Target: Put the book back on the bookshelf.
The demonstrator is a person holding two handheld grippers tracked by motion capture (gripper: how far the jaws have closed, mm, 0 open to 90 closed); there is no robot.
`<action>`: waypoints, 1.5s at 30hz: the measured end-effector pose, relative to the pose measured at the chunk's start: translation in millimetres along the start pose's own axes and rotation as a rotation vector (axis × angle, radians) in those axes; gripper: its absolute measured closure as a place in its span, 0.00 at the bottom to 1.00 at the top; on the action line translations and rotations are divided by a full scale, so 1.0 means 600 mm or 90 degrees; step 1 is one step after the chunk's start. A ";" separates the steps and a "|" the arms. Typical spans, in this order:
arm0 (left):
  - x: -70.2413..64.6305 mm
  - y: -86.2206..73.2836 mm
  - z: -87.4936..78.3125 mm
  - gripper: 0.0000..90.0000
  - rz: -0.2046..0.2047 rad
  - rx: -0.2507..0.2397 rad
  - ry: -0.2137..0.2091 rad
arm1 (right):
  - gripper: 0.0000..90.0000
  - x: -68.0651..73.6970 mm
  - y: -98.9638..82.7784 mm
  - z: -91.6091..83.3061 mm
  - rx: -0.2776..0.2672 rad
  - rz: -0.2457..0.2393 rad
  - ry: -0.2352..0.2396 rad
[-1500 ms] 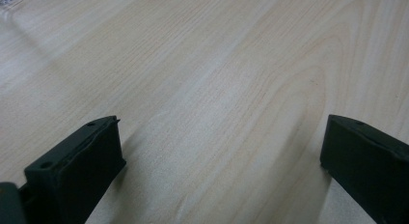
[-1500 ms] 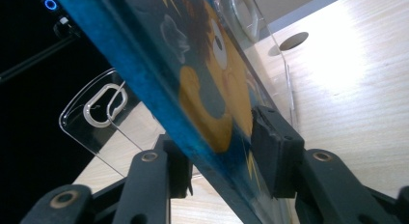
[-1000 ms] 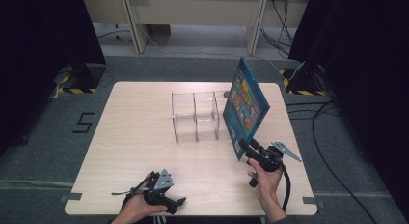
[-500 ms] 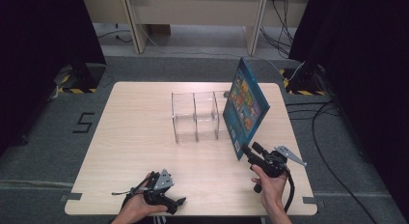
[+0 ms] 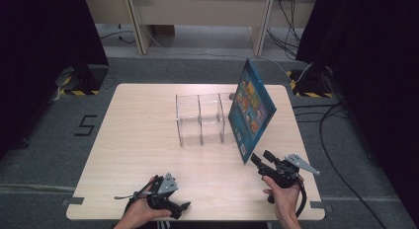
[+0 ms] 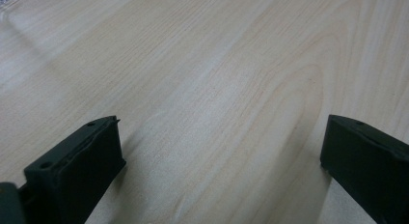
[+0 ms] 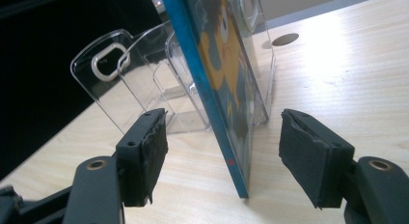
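A blue picture book (image 5: 252,110) stands on edge on the wooden table (image 5: 138,120), leaning against the right end of a clear acrylic organizer (image 5: 200,118). My right gripper (image 5: 261,157) sits just in front of the book's near lower corner. In the right gripper view the book (image 7: 212,79) rises in the gap of the gripper (image 7: 224,132). The jaws have just been opening and neither pad touches the cover. The organizer (image 7: 125,84) stands behind the book. My left gripper (image 5: 179,208) rests at the table's front edge, open over bare wood (image 6: 219,151).
A round cable hole (image 7: 284,39) lies in the tabletop beyond the organizer. Cables (image 5: 336,140) trail on the carpet to the right of the table. A "5" mark (image 5: 86,124) is on the floor at the left. Dark curtains flank both sides.
My right gripper has drawn back a little from the book's lower corner toward the person, and its jaws stand wider. The book stays leaning on the organizer. The left gripper has not moved.
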State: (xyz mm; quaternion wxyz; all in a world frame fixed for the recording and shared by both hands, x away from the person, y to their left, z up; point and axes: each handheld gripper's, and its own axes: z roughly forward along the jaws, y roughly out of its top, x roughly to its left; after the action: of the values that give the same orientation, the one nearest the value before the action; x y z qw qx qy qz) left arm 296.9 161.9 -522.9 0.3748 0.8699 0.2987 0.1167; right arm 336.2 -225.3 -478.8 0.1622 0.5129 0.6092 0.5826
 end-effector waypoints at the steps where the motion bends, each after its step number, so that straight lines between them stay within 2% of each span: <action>1: 0.000 0.000 0.000 0.00 0.000 0.001 -0.001 | 0.38 0.000 -0.001 -0.003 0.002 -0.003 0.002; 8: 0.000 0.000 -0.001 0.00 0.002 0.003 -0.003 | 0.38 -0.002 -0.003 -0.012 0.009 -0.006 0.008; 11: 0.000 0.000 -0.001 0.00 0.003 0.004 -0.003 | 0.37 -0.001 -0.005 -0.016 0.014 -0.017 0.011; 30: 0.001 0.000 -0.001 0.00 0.005 0.004 -0.007 | 0.35 0.004 -0.016 -0.035 0.027 -0.012 0.028; 35: 0.001 0.000 -0.001 0.00 0.006 0.004 -0.007 | 0.32 0.008 -0.018 -0.040 0.034 -0.029 0.029; 40: 0.001 0.000 -0.001 0.00 0.006 0.004 -0.007 | 0.29 0.012 -0.020 -0.044 0.045 -0.059 0.028; 45: 0.000 -0.001 -0.002 0.00 0.006 0.004 -0.008 | 0.28 0.015 -0.022 -0.048 0.050 -0.061 0.034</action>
State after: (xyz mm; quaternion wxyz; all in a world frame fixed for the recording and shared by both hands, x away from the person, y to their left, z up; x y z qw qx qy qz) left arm 296.5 162.8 -522.5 0.3735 0.8731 0.2927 0.1122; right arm 303.9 -230.7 -479.1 0.1536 0.4731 0.6595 0.5636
